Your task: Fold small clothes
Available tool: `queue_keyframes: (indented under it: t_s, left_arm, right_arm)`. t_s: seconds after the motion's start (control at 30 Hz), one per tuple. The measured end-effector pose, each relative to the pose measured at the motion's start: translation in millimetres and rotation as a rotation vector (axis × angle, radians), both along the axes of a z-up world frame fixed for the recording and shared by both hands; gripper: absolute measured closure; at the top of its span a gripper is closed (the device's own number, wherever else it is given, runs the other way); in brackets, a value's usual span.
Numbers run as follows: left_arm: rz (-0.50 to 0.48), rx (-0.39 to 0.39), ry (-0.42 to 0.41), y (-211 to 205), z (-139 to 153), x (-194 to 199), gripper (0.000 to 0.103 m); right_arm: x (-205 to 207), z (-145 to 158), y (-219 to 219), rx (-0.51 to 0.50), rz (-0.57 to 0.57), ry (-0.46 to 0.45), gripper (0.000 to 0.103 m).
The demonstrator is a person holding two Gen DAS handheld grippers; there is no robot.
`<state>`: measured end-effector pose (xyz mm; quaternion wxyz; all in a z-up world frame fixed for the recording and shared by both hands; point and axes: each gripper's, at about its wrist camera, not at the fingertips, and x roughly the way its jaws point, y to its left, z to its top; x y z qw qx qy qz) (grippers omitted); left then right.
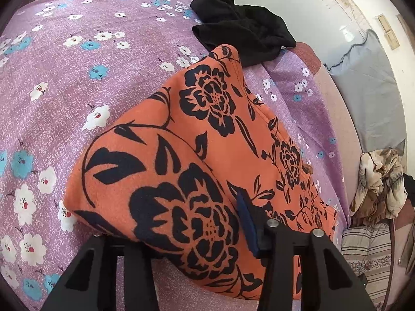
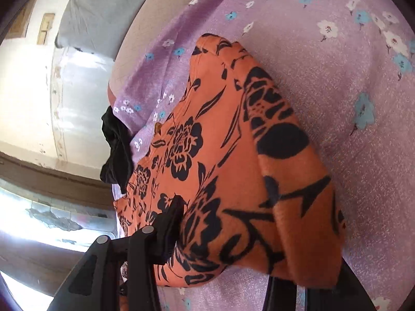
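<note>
An orange garment with black flower print [image 1: 207, 134] lies on the purple flowered bedsheet [image 1: 77, 77]. In the left wrist view my left gripper [image 1: 181, 233] is shut on a bunched fold of it; one blue-padded finger [image 1: 246, 223] shows, the other is hidden under the cloth. In the right wrist view the same orange garment [image 2: 228, 142] is draped over my right gripper [image 2: 220, 220], which is shut on its near edge; one black finger [image 2: 171, 223] shows, the other is covered by cloth.
A black garment [image 1: 241, 28] lies bunched past the orange one at the bed's edge; it also shows in the right wrist view [image 2: 116, 147]. A grey cloth [image 1: 368, 83] and a pile of clothes on a chair [image 1: 378, 184] stand beyond the bed.
</note>
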<state>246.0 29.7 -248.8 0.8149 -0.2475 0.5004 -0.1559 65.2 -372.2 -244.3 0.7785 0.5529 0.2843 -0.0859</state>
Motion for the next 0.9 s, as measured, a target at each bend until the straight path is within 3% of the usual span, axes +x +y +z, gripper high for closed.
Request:
queue_keyframes:
  t_s: [0.13, 0.27, 0.33, 0.5, 0.7, 0.9]
  left_arm:
    - [0.010, -0.020, 0.013, 3.3, -1.4, 1.3, 0.064]
    - [0.008, -0.022, 0.010, 2.2, -0.4, 1.2, 0.064]
    - [0.013, -0.018, -0.011, 3.6, 4.7, -1.2, 0.080]
    - [-0.003, 0.015, -0.057, 2.2, 24.5, -10.9, 0.084]
    - [-0.009, -0.070, -0.053, 26.4, 44.5, -46.2, 0.085]
    - [-0.023, -0.025, -0.023, 43.8, 41.7, -98.3, 0.085]
  right_arm:
    - [2.8, 0.0, 0.7, -0.047, -0.017, 0.026, 0.079]
    - [7.5, 26.8, 19.6, -0.259, 0.006, 0.053, 0.085]
    - [3.8, 39.6, 27.4, -0.350, 0.007, 0.052, 0.086]
    - [-4.9, 65.5, 52.2, -0.551, 0.014, 0.052, 0.087]
    - [-45.6, 90.0, 66.9, -0.577, -0.006, 0.022, 0.087]
    - [-94.8, 84.4, 69.2, -0.446, 0.012, 0.053, 0.087]
